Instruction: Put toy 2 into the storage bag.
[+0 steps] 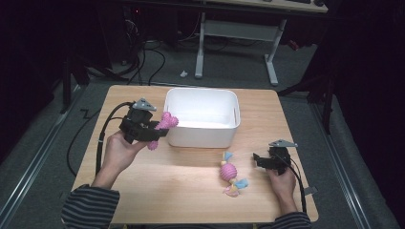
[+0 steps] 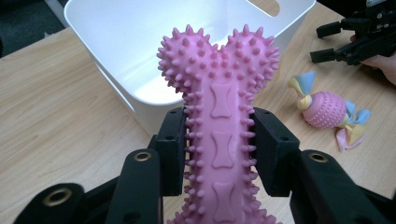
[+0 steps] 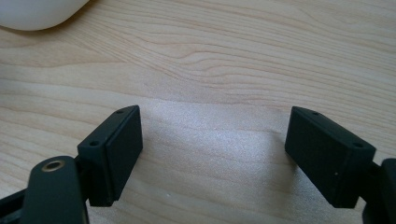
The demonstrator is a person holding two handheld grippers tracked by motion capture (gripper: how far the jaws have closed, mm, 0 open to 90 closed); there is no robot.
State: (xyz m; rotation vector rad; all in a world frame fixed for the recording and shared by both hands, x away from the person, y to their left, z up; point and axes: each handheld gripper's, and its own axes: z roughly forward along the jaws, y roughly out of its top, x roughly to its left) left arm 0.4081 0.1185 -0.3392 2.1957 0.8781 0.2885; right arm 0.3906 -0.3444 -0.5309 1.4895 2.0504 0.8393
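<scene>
So the left tongs [image 2: 218,149] are pinching a pink spiky bone toy [image 2: 219,107] by its middle shaft, one pad on each side, knobby end sticking out past the tips. In the high view the bone [image 1: 164,127] sits off the table, right beside the left wall of the white bin [image 1: 201,136], about level with its rim and not over the opening. The bin is open on top and looks bare inside from the left gripper view, with a handle slot in its far wall.

The right tongs [image 3: 212,154] are spread wide with nothing between them, just bare wood and a corner of the bin at the top left of that view. In the high view they [image 1: 258,160] rest low near the right edge of the table [image 1: 181,191], pointing left toward a pink ball toy [image 1: 229,175] with blue and yellow frills. That ball lies flat on the table, just in front of the bin's right corner, near the tongs but not touching them.

Plenty of bare table in front of the bin, between the two hands.
</scene>
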